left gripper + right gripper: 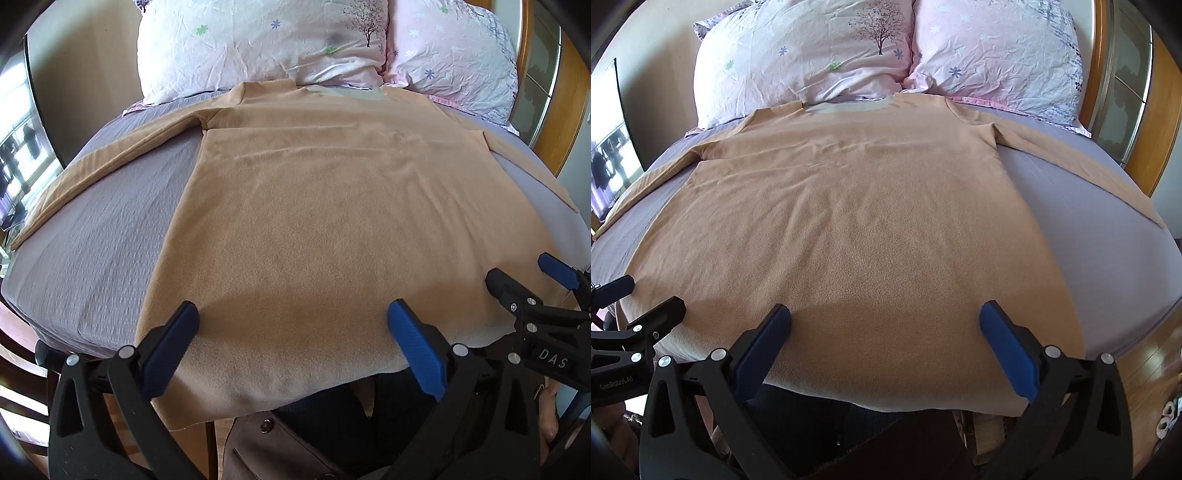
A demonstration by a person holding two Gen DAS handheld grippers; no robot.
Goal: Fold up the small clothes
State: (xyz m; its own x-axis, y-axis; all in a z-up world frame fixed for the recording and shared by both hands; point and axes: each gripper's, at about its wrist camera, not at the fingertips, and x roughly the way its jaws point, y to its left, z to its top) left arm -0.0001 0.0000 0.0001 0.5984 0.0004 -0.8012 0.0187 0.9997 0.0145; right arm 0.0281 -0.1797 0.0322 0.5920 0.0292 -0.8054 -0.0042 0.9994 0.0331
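Observation:
A tan long-sleeved shirt (314,206) lies spread flat on the bed, collar toward the pillows, both sleeves stretched out sideways; it also shows in the right wrist view (857,221). Its hem hangs slightly over the near bed edge. My left gripper (291,317) is open and empty, hovering over the hem's left part. My right gripper (884,321) is open and empty over the hem's right part. The right gripper also shows in the left wrist view (524,277), and the left gripper in the right wrist view (646,295).
The bed has a grey-lilac sheet (96,236), also seen at the right (1089,221). Two pink floral pillows (258,40) (997,51) lie at the head. A wooden headboard (1167,110) stands at the right. A person's dark clothing (332,424) is below the near edge.

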